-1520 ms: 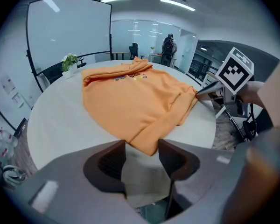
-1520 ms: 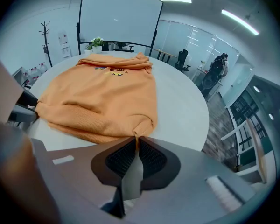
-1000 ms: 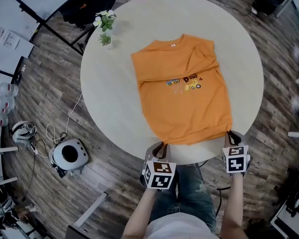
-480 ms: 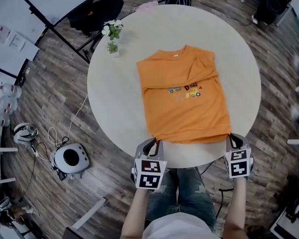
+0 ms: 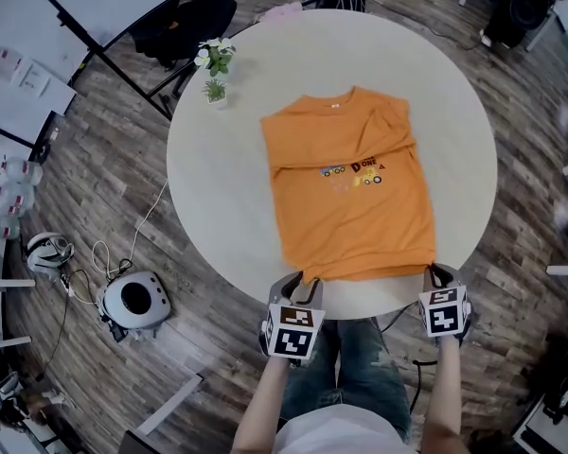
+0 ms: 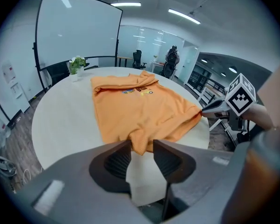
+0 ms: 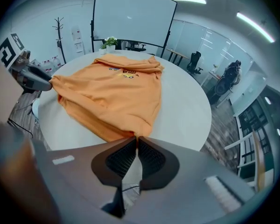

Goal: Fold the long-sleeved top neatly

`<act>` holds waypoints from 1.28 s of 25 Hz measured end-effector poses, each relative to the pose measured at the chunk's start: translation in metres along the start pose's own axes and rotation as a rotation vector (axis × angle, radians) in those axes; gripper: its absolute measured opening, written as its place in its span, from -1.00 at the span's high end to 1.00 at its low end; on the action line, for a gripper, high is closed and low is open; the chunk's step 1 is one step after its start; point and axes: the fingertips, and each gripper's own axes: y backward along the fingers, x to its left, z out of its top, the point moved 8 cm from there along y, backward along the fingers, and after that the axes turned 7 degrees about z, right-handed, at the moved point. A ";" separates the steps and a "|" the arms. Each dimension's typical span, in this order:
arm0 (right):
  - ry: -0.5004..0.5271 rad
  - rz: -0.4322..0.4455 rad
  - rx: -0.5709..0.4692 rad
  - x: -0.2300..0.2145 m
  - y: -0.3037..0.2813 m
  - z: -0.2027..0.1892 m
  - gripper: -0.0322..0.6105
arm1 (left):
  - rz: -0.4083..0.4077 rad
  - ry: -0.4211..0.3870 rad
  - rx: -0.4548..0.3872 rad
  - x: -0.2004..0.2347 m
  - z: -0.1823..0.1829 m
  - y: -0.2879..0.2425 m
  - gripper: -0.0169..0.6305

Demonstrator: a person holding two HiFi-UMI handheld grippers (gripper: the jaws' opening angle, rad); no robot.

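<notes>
Left gripper (image 5: 303, 280): we see it holding the near-left hem corner. The jaws are narrow but not fully together, with bunched cloth between the tips.
Top (image 5: 350, 197): orange, lying flat in the middle of the round table (image 5: 218, 206). The collar is on the far side and the hem is by the near edge.
Right gripper (image 5: 433, 272): the jaws are almost together, pinching the near-right hem corner.
Change: against half a second ago, both grippers sit slightly closer together, so the hem looks a little less stretched. Both grips are unchanged.
Meaning: we judge the sleeves are already folded in, and both corners are secured. The hem-to-collar fold has not started.
Head view only: it shows the whole outline of the top, a crease at its right shoulder, and the plant (image 5: 214, 69) at the far-left rim, well apart from the top.
Gripper views only: they show how the jaws stand. The left pads have a gap with table showing behind them, while the right pads are tight on a thin pinch. The hem corners rise off the table toward each gripper.
</notes>
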 end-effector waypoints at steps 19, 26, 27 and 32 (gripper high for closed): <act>0.004 -0.045 -0.047 0.003 0.002 0.009 0.55 | 0.138 0.075 0.028 -0.008 -0.007 -0.028 0.29; 0.023 -0.025 -0.026 0.004 -0.008 0.011 0.71 | 0.173 0.065 -0.001 0.005 -0.005 -0.021 0.72; 0.019 -0.024 -0.025 0.004 -0.008 0.010 0.72 | 0.171 0.064 -0.002 0.007 -0.006 -0.019 0.79; -0.005 -0.015 -0.032 0.002 0.002 0.007 0.73 | 0.147 0.036 -0.009 0.017 -0.012 -0.007 0.91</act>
